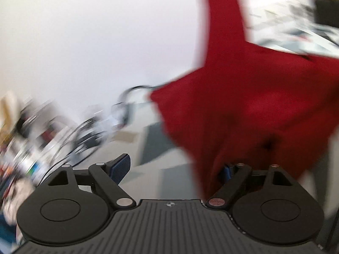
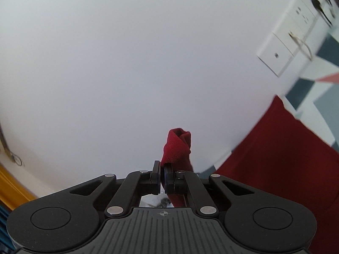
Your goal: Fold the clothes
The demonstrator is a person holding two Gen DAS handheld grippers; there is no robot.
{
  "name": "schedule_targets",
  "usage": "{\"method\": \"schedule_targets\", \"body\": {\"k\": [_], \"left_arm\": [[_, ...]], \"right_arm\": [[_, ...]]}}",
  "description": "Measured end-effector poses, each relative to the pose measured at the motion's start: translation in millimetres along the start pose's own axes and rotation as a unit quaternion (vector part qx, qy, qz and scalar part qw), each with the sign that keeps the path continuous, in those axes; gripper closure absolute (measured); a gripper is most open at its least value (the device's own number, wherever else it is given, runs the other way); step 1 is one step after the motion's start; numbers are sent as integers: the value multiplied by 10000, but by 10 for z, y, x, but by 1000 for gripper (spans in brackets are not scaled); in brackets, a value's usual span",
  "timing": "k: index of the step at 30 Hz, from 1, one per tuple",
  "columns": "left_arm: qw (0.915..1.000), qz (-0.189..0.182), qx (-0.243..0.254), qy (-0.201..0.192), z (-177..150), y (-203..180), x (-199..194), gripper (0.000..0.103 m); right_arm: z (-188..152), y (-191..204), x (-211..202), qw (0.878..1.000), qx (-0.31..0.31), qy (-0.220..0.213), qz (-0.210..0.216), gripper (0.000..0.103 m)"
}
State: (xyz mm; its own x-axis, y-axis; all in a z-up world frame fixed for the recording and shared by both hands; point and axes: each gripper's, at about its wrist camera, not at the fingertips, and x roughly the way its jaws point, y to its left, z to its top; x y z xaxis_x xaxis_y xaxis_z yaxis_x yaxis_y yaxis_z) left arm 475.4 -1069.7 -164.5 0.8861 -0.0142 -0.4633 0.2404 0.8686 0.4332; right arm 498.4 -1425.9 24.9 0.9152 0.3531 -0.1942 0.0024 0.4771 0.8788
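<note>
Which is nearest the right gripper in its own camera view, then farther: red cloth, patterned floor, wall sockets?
1. Red cloth: pinched in the right gripper.
2. Patterned floor: right, beyond the hanging cloth.
3. Wall sockets: upper right, farthest.

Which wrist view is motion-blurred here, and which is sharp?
Left wrist: heavy motion smear on the red garment and the background clutter; only the left gripper body is crisp. Right wrist: mostly sharp, red cloth tip in the right gripper in focus; slight blur at the right edge.
</note>
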Motion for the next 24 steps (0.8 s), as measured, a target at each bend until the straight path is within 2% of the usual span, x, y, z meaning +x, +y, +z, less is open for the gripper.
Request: {"method": "schedule_targets", "body": {"k": [2,4,6,10,13,17,18,20,23,24], "left_arm": [[9989,259,-364,142,-25,194,62,13],[9976,267,-546,342,-68,320,125,12],[9969,116,-561,534,-116,348,144,12],[9925,-515,-653,895,-239,370,91,12],[9903,-657,-681,1017,-330,397,98,12],[9889,-651,-775,1092,-384,446,130,12],[9882,-652,-836,1106,-378,465,142,12],[9863,-648,-998,1140,-362,514,167,12],[9779,-726,-1504,1257,-370,652,221,12],[9748,-730,-1660,1298,-385,695,241,12]], "right_arm": [[14,-2,18,9999,-74,61,-111,100],[-21,-65,24,9991,-101,209,-347,100],[-82,-161,16,9971,-166,316,-672,100],[-230,-543,-121,9878,-172,458,-1476,99],[-375,-972,-293,9749,235,669,-2112,99],[-590,-1515,-500,9486,707,891,-2955,99],[-610,-1576,-542,9456,768,889,-3033,99],[-606,-1566,-632,9505,800,715,-2918,99],[-555,-1291,-810,9689,346,261,-2438,100],[-542,-1222,-858,9704,160,173,-2403,100]]}}
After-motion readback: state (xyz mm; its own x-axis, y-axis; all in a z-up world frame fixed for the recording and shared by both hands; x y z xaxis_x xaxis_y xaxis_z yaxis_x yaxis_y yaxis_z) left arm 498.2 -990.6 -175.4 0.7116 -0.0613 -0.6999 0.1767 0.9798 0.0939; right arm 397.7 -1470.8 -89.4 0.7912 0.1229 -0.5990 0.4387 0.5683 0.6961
